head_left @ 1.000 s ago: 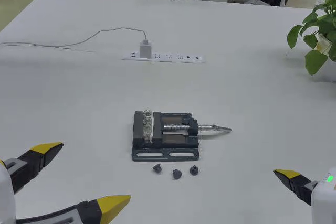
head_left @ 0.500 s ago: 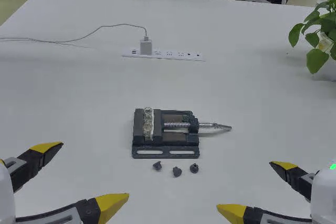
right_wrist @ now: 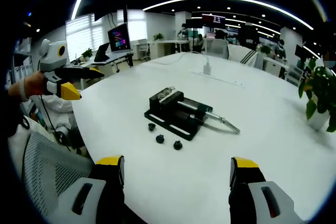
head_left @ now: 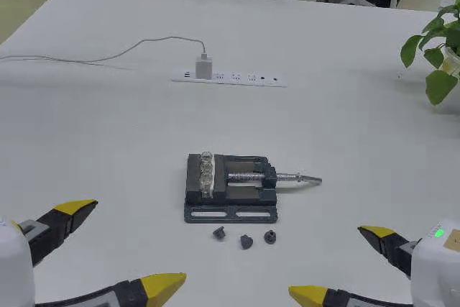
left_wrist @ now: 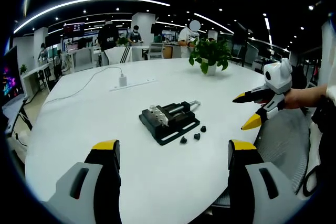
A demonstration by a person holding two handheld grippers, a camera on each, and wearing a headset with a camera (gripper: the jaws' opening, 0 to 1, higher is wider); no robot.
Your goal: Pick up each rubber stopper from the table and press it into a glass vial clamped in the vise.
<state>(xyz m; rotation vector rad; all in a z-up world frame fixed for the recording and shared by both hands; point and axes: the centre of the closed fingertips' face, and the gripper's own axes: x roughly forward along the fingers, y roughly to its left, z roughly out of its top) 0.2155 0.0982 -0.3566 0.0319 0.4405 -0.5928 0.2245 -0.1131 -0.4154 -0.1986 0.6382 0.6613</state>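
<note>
Near the vise (head_left: 230, 213), rubber stoppers (head_left: 246, 241) are lying — likely light, squashy, best pinched across the head; left gripper (head_left: 119, 246) and right gripper (head_left: 342, 262) are gaping wide.

Head view above, gripper views low from opposite sides, all facing vise (head_left: 230, 190).

The right gripper (head_left: 339, 262) has edged further inward.

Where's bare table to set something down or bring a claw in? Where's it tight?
Free: the wide stretch between the power strip and the vise; left of the vise, ahead of the left claw; right of the vise, toward the plant. Crowded: just in front of the vise, where three stoppers lie close to its base.
</note>
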